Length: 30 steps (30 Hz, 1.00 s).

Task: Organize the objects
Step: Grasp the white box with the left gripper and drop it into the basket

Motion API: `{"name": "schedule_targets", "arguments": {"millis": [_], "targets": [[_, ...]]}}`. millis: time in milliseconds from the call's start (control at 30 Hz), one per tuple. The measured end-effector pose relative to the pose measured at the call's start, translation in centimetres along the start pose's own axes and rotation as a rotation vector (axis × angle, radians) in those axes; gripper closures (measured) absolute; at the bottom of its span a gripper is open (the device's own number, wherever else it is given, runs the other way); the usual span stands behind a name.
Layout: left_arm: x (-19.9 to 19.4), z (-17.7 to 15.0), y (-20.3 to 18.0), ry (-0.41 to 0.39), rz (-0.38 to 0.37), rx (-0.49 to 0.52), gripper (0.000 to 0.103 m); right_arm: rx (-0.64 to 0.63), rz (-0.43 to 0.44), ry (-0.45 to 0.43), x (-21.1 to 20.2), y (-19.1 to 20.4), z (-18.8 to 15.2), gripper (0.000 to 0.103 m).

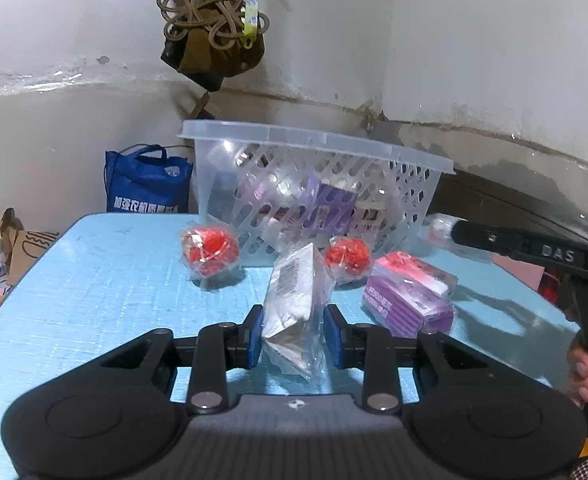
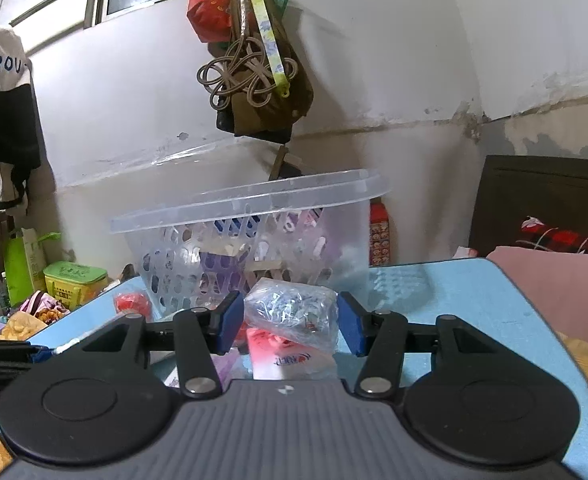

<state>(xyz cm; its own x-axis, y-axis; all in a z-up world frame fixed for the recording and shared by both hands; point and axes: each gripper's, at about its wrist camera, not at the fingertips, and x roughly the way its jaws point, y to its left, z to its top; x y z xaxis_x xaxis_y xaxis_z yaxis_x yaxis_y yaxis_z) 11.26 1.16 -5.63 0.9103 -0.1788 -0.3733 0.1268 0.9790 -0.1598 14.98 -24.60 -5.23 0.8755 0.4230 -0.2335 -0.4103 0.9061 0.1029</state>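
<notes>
My left gripper (image 1: 294,336) is shut on a white packet in clear wrap (image 1: 294,288), which stands upright between the blue pads on the light blue table (image 1: 94,300). Behind it stands a clear slotted basket (image 1: 317,140) with several packets inside. Two red wrapped balls (image 1: 210,252) (image 1: 347,258) lie in front of the basket. A purple box (image 1: 405,304) and a pink packet (image 1: 413,270) lie to the right. My right gripper (image 2: 290,320) is shut on a clear bag of silvery bits (image 2: 290,312), held above the pink packet (image 2: 282,352), close to the basket (image 2: 250,204).
A blue tote (image 1: 146,184) stands behind the table's far left corner. A brown bag with looped cord (image 1: 214,40) hangs on the wall above the basket. Clutter and a green box (image 2: 74,280) sit at the left, a pink cushion (image 2: 553,292) at the right.
</notes>
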Motion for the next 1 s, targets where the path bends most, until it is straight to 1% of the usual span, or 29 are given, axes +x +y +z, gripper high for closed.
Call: {"name": "schedule_targets", "arguments": {"millis": [133,267,333,433,500,533,600,667,700,733,767,800,833,867,900,933,1000], "targets": [[-1.0,0.6,0.7,-0.031,-0.008,-0.018,0.067,0.001,-0.003,-0.022,-1.5,-0.1,0.8,0.048],[-2.3,3.1,1.3,-0.086,-0.027,-0.022,0.067,0.015,0.014,-0.084,-3.6,-0.2,3.3,0.048],[-2.7,5.2,1.4,-0.123,-0.034,-0.007,0.067,0.020,0.031,-0.109,-3.9,-0.3,4.9,0.048],[-2.5,8.8,1.1,-0.170,-0.033,0.023,0.067,0.017,0.066,-0.133,-3.3,-0.3,7.8,0.048],[-1.6,11.5,0.9,-0.188,-0.038,0.027,0.067,-0.003,0.070,-0.141,-1.8,0.0,9.9,0.048],[-1.0,12.7,0.9,-0.190,-0.046,0.011,0.067,-0.015,0.075,-0.132,-0.7,0.2,10.9,0.048],[1.0,15.1,0.8,-0.173,-0.062,-0.001,0.067,-0.026,0.100,-0.096,2.1,0.5,12.4,0.048],[3.5,17.0,0.7,-0.126,-0.040,-0.009,0.067,-0.029,0.112,-0.047,4.7,0.6,13.1,0.048],[4.7,17.5,0.7,-0.097,-0.039,-0.016,0.067,-0.048,0.096,-0.020,6.2,0.7,13.3,0.048],[6.1,17.9,0.8,-0.049,-0.039,-0.020,0.067,-0.058,0.078,-0.003,7.0,0.8,13.2,0.048],[7.2,18.1,1.0,-0.021,-0.038,-0.030,0.067,-0.063,0.073,0.009,7.9,0.7,13.2,0.047],[8.1,18.1,1.2,-0.011,-0.023,-0.034,0.066,-0.066,0.072,0.028,8.9,0.7,13.1,0.046],[8.9,18.1,1.1,-0.004,-0.013,-0.023,0.062,-0.056,0.071,0.039,9.5,0.4,13.0,0.043],[9.7,18.0,1.2,0.010,-0.022,-0.016,0.045,-0.053,0.071,0.038,10.1,0.3,13.0,0.024],[10.3,17.8,1.4,0.025,-0.035,-0.028,0.032,-0.072,0.061,0.045,10.6,0.4,12.8,0.016],[10.7,17.5,1.7,0.031,-0.040,-0.048,0.032,-0.088,0.046,0.039,10.5,0.5,12.7,0.009],[9.8,16.8,2.0,-0.002,-0.053,-0.042,0.032,-0.118,0.034,0.003,9.1,0.8,12.4,0.003]]}}
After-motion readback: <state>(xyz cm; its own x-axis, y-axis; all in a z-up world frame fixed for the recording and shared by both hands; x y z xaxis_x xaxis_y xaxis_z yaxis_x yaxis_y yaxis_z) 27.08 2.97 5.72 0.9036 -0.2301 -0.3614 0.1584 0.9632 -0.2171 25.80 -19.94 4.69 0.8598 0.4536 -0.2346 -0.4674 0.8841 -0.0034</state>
